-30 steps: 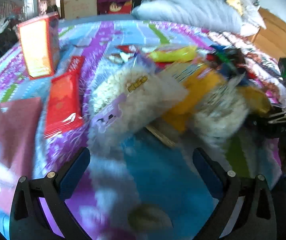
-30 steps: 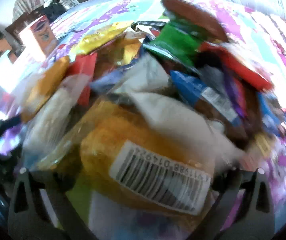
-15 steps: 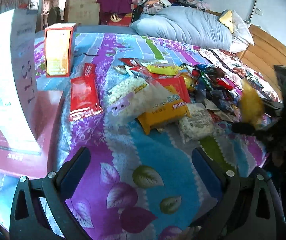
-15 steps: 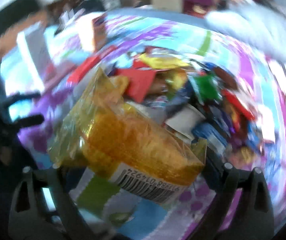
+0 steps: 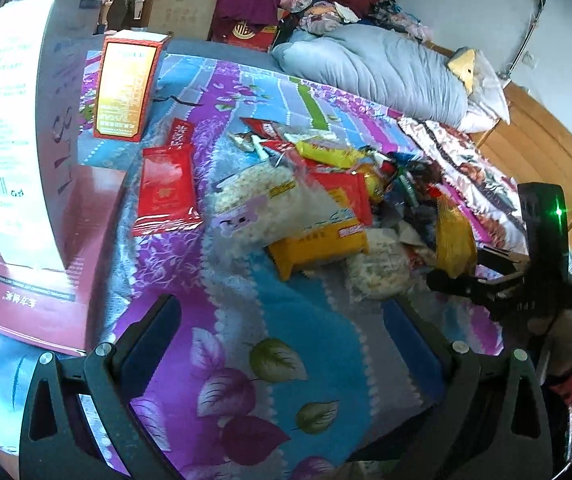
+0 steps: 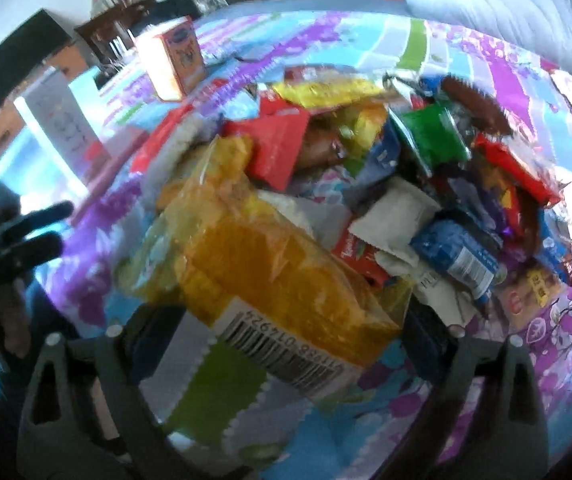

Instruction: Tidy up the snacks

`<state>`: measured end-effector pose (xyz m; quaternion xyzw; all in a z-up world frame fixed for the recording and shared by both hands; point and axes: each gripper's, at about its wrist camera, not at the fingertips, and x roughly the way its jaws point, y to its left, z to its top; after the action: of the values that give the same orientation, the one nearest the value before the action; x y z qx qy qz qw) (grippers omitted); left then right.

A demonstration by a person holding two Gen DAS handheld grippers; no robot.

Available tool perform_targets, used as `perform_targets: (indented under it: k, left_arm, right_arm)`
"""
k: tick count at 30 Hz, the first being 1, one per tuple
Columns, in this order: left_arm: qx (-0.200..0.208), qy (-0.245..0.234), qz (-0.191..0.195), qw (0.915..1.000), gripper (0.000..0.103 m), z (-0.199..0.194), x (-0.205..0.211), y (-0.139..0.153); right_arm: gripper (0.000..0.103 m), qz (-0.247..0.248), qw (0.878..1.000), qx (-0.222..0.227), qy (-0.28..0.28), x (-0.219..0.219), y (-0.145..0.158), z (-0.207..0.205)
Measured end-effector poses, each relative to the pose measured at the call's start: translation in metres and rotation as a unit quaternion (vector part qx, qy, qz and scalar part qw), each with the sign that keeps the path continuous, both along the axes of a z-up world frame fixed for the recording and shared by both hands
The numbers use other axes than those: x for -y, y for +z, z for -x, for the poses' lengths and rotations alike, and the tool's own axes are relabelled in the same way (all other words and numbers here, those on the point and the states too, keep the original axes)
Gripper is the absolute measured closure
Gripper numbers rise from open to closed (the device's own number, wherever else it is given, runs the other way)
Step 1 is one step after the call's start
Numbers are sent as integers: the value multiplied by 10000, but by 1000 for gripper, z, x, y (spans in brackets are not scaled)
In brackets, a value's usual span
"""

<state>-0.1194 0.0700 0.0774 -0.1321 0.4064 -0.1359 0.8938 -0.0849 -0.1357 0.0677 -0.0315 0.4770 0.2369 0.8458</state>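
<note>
Snack pile point(image 5: 325, 200) on bedspread point(image 5: 246, 320), right of boxes point(image 5: 126, 92).

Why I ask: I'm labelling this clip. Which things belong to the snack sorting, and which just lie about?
Job in hand:
yellow pack
snack pile
red packet

Lying about:
duvet
pillow
clothes
cardboard boxes

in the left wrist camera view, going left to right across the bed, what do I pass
Tall white box → upright orange box → flat red packet → clear bag of pale puffed snacks → orange-yellow packet → yellow bag held upright in the right claw.
</note>
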Motion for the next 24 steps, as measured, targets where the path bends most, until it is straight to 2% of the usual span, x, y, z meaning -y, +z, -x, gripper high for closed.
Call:
perform_targets:
  k: [4, 5, 7, 9, 11, 13, 15, 17, 19, 20, 22, 24]
  left_arm:
    - [73, -172, -143, 9997, 1, 3, 12, 2]
    - [49, -221, -202, 9995, 1, 4, 15, 1]
    - [11, -299, -241, 9993, 1, 7, 18, 0]
    - [22, -347, -269, 9990, 1, 10, 20, 1]
    - [15, -321, -262, 9991, 1, 11, 21, 0]
    - [-41, -296, -218, 9993, 1, 10, 22, -2]
    - [-61, -343, -187, 9992, 1, 11, 23, -2]
    - [-51, -458, -210, 9987, 1, 12, 26, -3]
    - [-76, -582, -211, 9981, 1, 12, 30, -4]
    - [-71, -674, -200, 9975, 1, 12, 32, -5]
    - [-47, -865, -193, 9961, 2, 11, 37, -4]
    - [32, -1217, -277, 9922, 3, 8, 48, -2]
  right_arm:
    - [4, 218, 9996, 80, -133, 0, -6, -1]
    - [1, 198, 9995, -121, -198, 3, -14, -5]
    - [2, 19, 9959, -807, -415, 12, -24, -13]
    - [2, -90, 9969, -581, -522, 20, -10, -8]
    - [1, 320, 9962, -247, -771, 28, -2, -6]
    - [2, 499, 9949, -228, -844, 35, -2, -6]
    - [6, 586, 9969, -221, -481, 32, 0, -2]
    - [14, 859, 9961, -117, 178, 20, 1, 7]
    - [20, 889, 9933, -173, 715, 13, -2, 11]
    - [20, 883, 9917, -187, 916, 11, -4, 11]
    - [21, 1188, 9846, -151, 1277, 5, -14, 10]
    - [24, 1326, 9789, -283, 1526, -2, -22, 7]
